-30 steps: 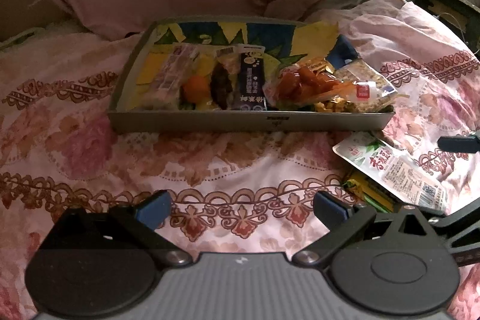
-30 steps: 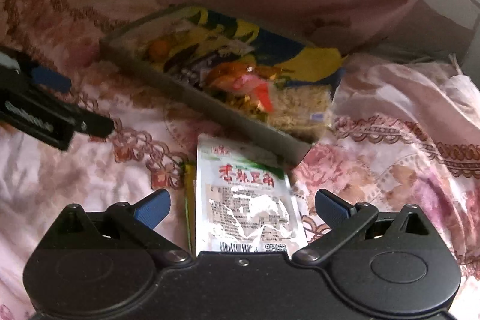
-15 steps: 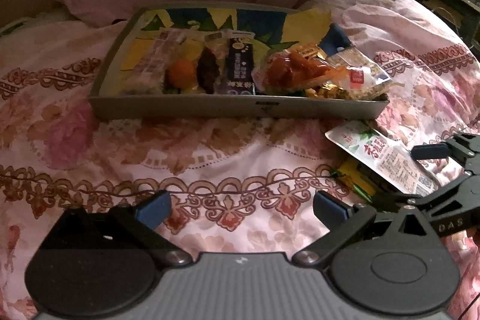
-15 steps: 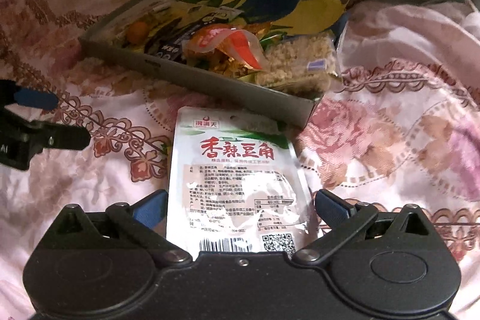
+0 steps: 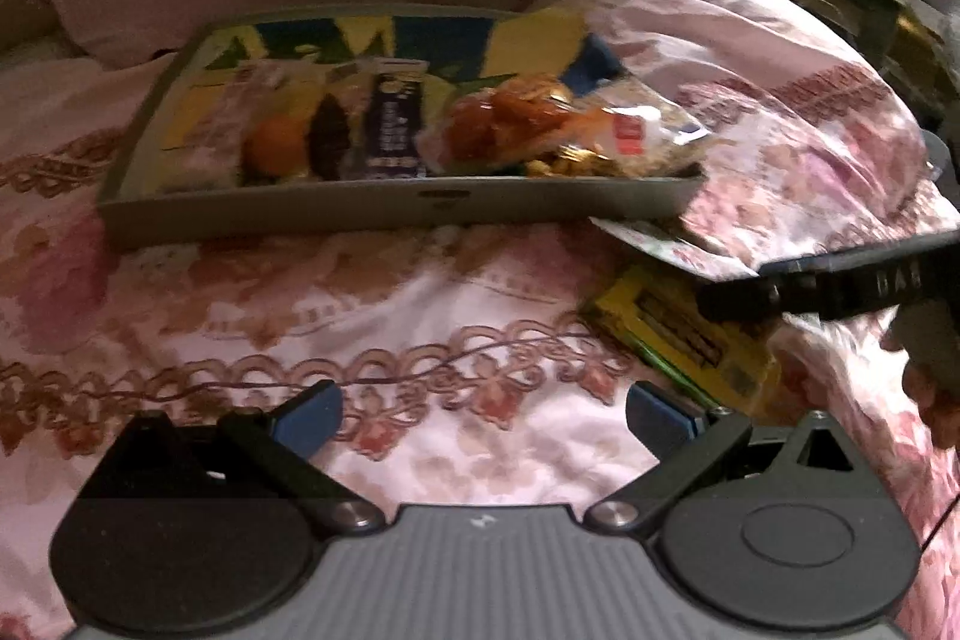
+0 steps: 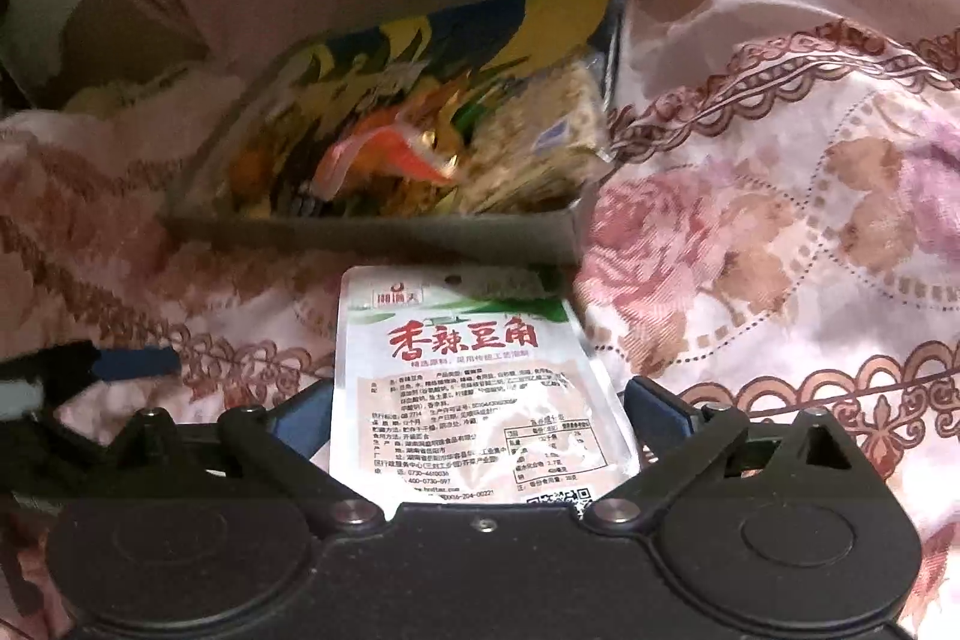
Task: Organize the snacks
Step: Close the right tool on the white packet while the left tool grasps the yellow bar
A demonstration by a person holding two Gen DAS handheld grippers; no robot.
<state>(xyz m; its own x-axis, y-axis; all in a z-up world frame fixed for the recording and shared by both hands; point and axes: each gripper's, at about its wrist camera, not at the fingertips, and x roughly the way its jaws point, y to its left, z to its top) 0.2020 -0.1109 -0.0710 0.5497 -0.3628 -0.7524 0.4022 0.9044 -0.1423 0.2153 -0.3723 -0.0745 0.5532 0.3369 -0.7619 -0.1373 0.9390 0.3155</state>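
Right gripper (image 6: pixel 480 415) jaws spread wide, straddling the white pouch (image 6: pixel 474 382), not pinching yet. The pouch lies flat on the bedspread (image 6: pixel 780 220), its top edge just beside the tray's (image 6: pixel 372 238) near wall at the right corner. Left gripper (image 5: pixel 483 415) open, holding nothing, over bare bedspread. We judge the pouch light, floppy, with slick film, so it will likely sag and slip. We should take it by the stiffer sealed bottom edge or side seam. The yellow packet (image 5: pixel 678 334) sits near it, outside the tray.
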